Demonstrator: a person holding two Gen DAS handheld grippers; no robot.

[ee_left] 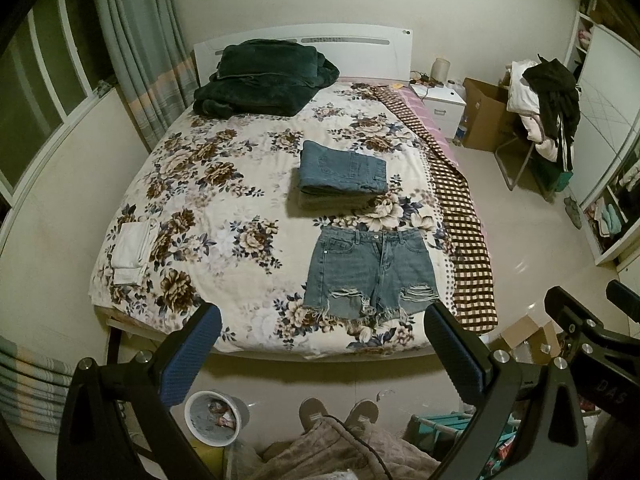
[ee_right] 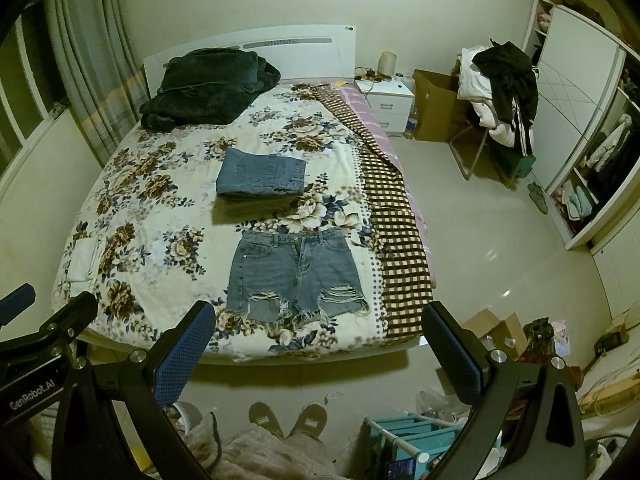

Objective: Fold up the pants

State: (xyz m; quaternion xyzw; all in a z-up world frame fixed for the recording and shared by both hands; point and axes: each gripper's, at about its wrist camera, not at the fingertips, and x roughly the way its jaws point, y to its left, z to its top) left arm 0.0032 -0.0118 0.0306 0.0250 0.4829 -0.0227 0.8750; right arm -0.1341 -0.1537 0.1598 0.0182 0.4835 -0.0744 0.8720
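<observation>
Ripped denim shorts (ee_left: 370,270) lie flat and unfolded on the floral bed (ee_left: 224,216) near its foot edge, waistband toward the headboard. They also show in the right wrist view (ee_right: 294,276). Folded jeans (ee_left: 344,172) sit stacked beyond them, also in the right wrist view (ee_right: 262,176). My left gripper (ee_left: 320,344) is open and empty, held high above the foot of the bed. My right gripper (ee_right: 320,344) is open and empty, level with the left one and to its right.
A dark green blanket (ee_left: 260,76) lies by the headboard. Folded white cloth (ee_left: 132,248) sits at the bed's left edge. A checked blanket (ee_left: 460,216) drapes the right side. A bin (ee_left: 216,420), my slippered feet (ee_left: 340,412), boxes (ee_left: 528,336) and a clothes-laden chair (ee_left: 548,100) stand around.
</observation>
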